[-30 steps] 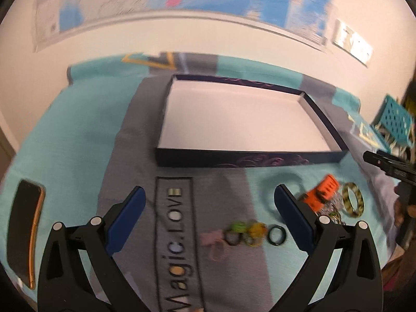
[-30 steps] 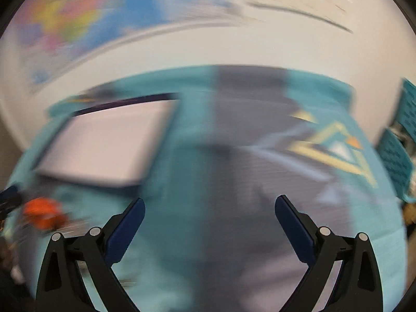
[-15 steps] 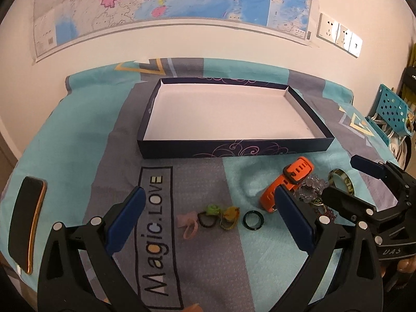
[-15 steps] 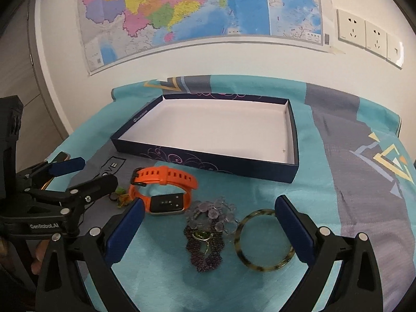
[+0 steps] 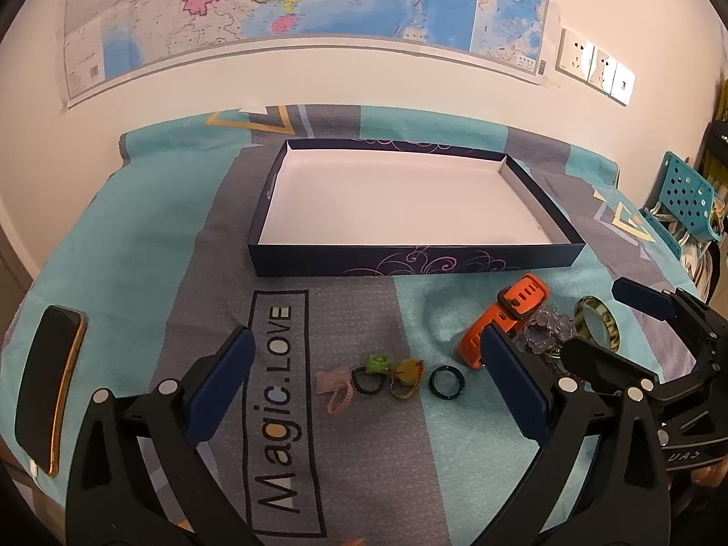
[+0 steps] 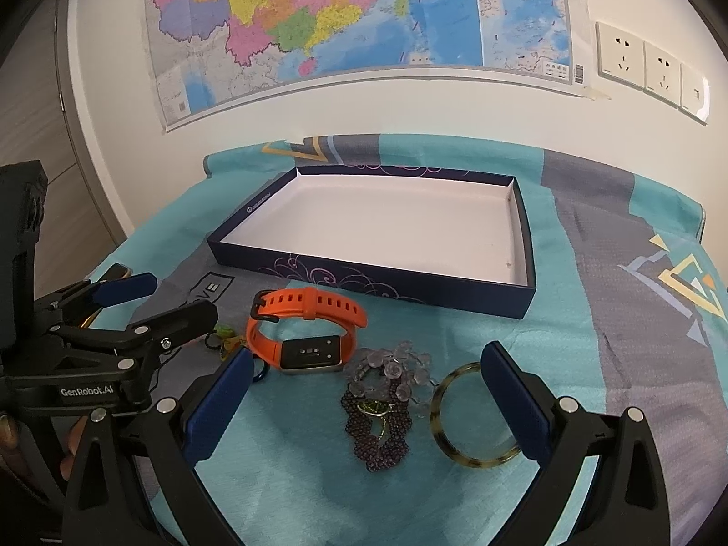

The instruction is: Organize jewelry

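While both tools hang above the near edge of the cloth-covered table (image 5: 136, 245), nothing is gripped: the left gripper (image 5: 364, 377) stands with its blue-padded jaws spread wide, and the right gripper (image 6: 366, 391) is likewise released, empty between its pads. The jewelry is all out on the cloth, none of it in the shallow dark blue box (image 5: 409, 264), which sits toward the far edge of the table with its white floor bare. In front of the box's near wall, a short row of small rings (image 5: 391, 375) lies beside the printed "Magic.LOVE" panel (image 5: 277, 391): a pink one, a green-topped one, a yellow one and a plain black ring (image 5: 447, 381) at the right end of the row. Further toward the right edge lies an orange watch (image 6: 302, 330), its strap buckled into a loop and its face turned toward the near edge. Just beside it is a heap of clear beads and a dark purple beaded necklace (image 6: 380, 414) with a green pendant, and a mottled green bangle (image 6: 471, 416) touches or nearly touches that heap. A phone (image 5: 48, 391) lies near the left edge. A map (image 6: 364, 18) hangs on the wall behind.
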Action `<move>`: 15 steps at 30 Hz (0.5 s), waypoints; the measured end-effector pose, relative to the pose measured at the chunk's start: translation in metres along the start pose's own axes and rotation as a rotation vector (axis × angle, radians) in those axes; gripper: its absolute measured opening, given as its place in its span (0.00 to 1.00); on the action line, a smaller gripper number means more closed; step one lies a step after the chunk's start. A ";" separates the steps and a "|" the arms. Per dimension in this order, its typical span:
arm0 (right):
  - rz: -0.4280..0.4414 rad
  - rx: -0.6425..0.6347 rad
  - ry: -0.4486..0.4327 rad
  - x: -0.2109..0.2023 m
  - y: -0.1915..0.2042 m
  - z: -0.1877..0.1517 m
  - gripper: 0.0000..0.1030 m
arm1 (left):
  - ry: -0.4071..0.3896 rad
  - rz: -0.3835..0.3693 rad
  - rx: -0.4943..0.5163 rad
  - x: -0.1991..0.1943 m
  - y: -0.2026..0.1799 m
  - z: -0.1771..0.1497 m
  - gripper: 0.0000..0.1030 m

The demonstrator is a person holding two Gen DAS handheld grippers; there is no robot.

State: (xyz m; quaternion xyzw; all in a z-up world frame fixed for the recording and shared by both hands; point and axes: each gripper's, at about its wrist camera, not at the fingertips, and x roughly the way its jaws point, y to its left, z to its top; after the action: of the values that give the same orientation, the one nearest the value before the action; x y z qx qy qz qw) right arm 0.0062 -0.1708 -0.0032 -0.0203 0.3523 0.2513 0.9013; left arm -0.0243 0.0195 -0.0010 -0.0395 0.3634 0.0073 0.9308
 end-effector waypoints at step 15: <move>0.007 -0.003 -0.004 -0.002 0.001 0.000 0.94 | -0.010 0.021 0.008 -0.001 -0.001 0.000 0.95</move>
State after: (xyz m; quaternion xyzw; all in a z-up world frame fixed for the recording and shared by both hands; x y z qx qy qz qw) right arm 0.0047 -0.1711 -0.0021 -0.0200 0.3503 0.2549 0.9011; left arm -0.0250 0.0184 0.0000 -0.0320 0.3591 0.0159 0.9326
